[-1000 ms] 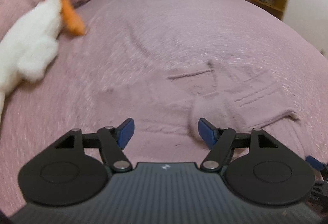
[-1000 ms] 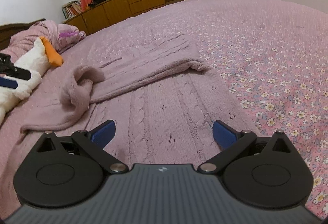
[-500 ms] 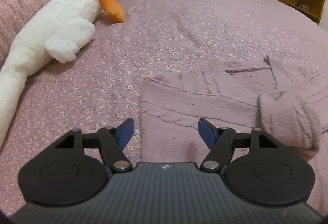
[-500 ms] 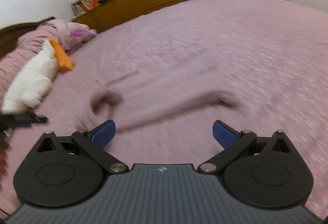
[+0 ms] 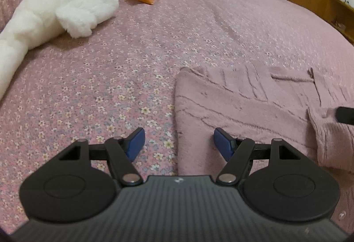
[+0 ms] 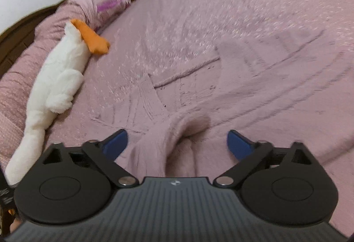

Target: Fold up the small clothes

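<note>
Sweater (image 6: pixel 254 95) cuff now between right tongs (image 6: pixel 177 142)

Soft, even indoor light, moderately dim, pinkish cast; source not visible. Shadows faint, diffuse. No glare except small highlights on metal pivots. Left wrist view sharp: bedspread (image 5: pixel 132 78) flowers crisp. Right wrist view motion-blurred: sweater (image 6: pixel 254 91) and bedspread streaked, plush toy (image 6: pixel 59 78) softened. Strong fisheye bowing, dark vignette in both views' corners.
</note>
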`<state>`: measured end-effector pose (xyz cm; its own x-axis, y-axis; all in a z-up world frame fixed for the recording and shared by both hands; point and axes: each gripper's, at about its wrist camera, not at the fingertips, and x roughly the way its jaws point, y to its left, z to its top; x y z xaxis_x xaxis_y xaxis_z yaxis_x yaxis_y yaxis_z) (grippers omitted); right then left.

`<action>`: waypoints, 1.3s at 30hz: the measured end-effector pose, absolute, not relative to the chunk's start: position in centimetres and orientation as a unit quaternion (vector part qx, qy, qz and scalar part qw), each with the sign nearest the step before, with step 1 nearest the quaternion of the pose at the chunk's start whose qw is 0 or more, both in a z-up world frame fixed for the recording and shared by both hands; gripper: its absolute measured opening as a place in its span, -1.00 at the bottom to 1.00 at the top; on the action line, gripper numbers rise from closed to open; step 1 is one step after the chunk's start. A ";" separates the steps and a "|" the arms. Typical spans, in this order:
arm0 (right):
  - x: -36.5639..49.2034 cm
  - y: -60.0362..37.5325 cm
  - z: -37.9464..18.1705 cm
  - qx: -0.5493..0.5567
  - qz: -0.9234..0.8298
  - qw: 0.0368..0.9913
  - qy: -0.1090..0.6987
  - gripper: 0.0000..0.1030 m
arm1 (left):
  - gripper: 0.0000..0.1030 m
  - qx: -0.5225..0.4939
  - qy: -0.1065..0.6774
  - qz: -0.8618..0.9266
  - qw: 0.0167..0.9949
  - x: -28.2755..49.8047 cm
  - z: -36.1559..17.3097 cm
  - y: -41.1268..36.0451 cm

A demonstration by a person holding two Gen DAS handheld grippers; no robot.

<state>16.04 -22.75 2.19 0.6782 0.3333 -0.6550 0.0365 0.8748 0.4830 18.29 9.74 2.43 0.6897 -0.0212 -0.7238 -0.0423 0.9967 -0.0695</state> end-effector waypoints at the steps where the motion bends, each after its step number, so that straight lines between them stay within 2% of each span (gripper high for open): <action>1: 16.8 -22.3 2.1 0.231 0.085 0.883 0.399 0.54 | 0.36 -0.042 0.394 0.003 0.918 18.2 2.4 9.8; 2: 17.5 -21.9 1.9 0.226 0.086 0.881 0.406 0.20 | 0.36 -0.044 0.396 0.001 0.917 18.3 2.3 9.9; 3: 18.1 -21.4 1.9 0.216 0.089 0.880 0.413 -0.01 | 0.36 -0.046 0.399 -0.002 0.916 18.4 2.1 9.9; 4: 18.4 -21.0 1.9 0.204 0.089 0.881 0.418 -0.44 | 0.36 -0.049 0.401 -0.004 0.915 18.4 2.0 10.0; 5: 18.9 -20.7 2.2 0.194 0.086 0.883 0.418 -0.73 | 0.36 -0.051 0.403 -0.005 0.914 18.5 1.8 10.0; 7: 19.3 -20.5 3.6 0.185 0.092 0.893 0.399 -0.76 | 0.36 -0.051 0.403 -0.004 0.914 18.4 1.6 9.9; 13: 16.0 -23.8 10.7 0.173 0.091 0.948 0.250 -0.77 | 0.41 -0.051 0.401 0.012 0.915 18.4 1.5 9.9; 16: 13.5 -27.2 11.5 0.162 0.046 0.966 0.196 -0.77 | 0.40 -0.053 0.399 0.026 0.915 18.3 1.5 10.0; 19: 12.4 -30.7 9.2 0.166 0.006 0.962 0.218 -0.77 | 0.41 -0.057 0.399 0.031 0.915 18.4 1.5 10.0; 25: 10.6 -35.3 0.8 0.182 -0.064 0.923 0.332 -0.75 | 0.41 -0.046 0.397 0.032 0.916 18.4 1.4 9.7; 28: 9.3 -37.1 0.1 0.245 -0.059 0.911 0.325 -0.74 | 0.41 -0.044 0.397 0.033 0.916 18.4 1.3 9.7; 31: 9.0 -38.6 0.8 0.287 -0.049 0.895 0.337 -0.50 | 0.41 -0.043 0.397 0.033 0.916 18.4 1.3 9.7; 35: 8.5 -40.0 2.5 0.283 -0.060 0.898 0.331 -0.16 | 0.41 -0.044 0.398 0.033 0.916 18.5 1.3 9.7; 39: 9.0 -40.0 4.5 0.223 -0.068 0.917 0.323 -0.06 | 0.40 -0.043 0.398 0.033 0.916 18.5 1.4 9.7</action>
